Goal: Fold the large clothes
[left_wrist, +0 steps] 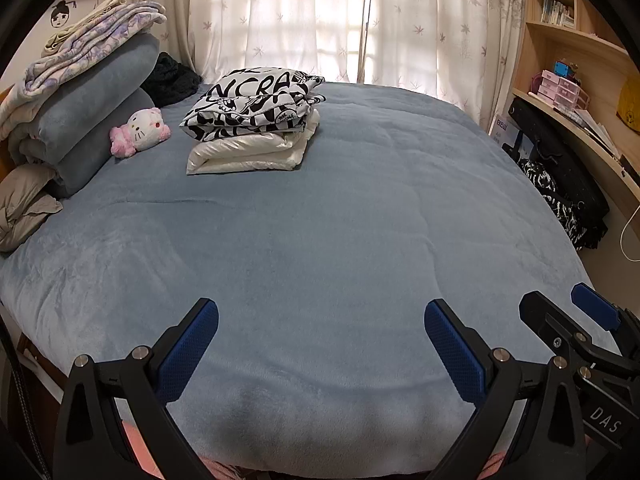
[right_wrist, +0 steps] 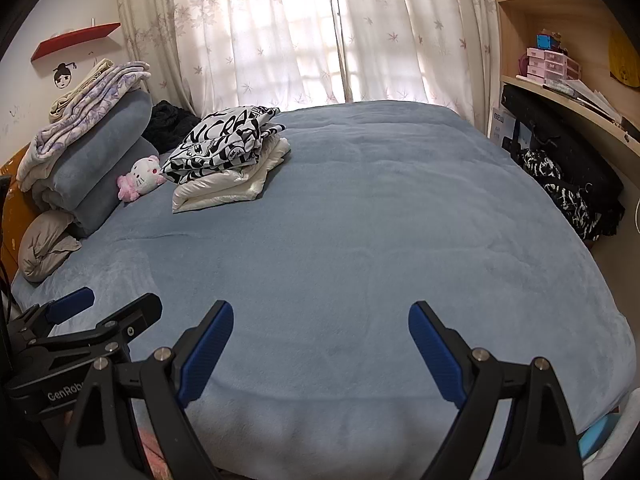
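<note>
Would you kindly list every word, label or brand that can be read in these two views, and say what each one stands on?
"DAS": white letters on the black right gripper body, seen from the left wrist.
"GenRob", cut off: white letters on the black left gripper body, seen from the right wrist.
"NCRA", partly hidden by folds: large black letters on the folded black-and-white printed garment.
Blue-and-white box label by the shelves: blurred, unreadable.
Book spines on the wooden shelves: too small.
</note>
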A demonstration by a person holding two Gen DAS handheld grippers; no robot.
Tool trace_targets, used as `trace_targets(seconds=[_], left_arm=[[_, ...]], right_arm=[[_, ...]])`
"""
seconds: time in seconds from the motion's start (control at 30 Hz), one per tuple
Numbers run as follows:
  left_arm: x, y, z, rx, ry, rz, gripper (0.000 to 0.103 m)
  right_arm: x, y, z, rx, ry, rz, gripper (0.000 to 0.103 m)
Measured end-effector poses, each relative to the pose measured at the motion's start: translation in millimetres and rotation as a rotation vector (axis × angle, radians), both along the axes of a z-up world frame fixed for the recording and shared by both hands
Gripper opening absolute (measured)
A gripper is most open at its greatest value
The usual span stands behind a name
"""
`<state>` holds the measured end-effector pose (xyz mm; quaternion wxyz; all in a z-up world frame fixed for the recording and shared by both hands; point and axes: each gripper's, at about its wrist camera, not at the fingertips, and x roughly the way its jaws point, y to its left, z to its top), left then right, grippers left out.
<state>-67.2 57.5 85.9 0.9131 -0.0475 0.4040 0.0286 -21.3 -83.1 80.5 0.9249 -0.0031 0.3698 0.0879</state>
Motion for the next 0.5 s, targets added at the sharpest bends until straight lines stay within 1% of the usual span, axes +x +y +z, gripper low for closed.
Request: trace_targets(seconds=[0.5], left_arm=[[-0.2, 0.0, -0.5, 0.000, 0.001, 0.000, 0.102]], right_arm=[[0.5, -2.1, -0.6, 0.003, 0.002, 0.000, 0.090]])
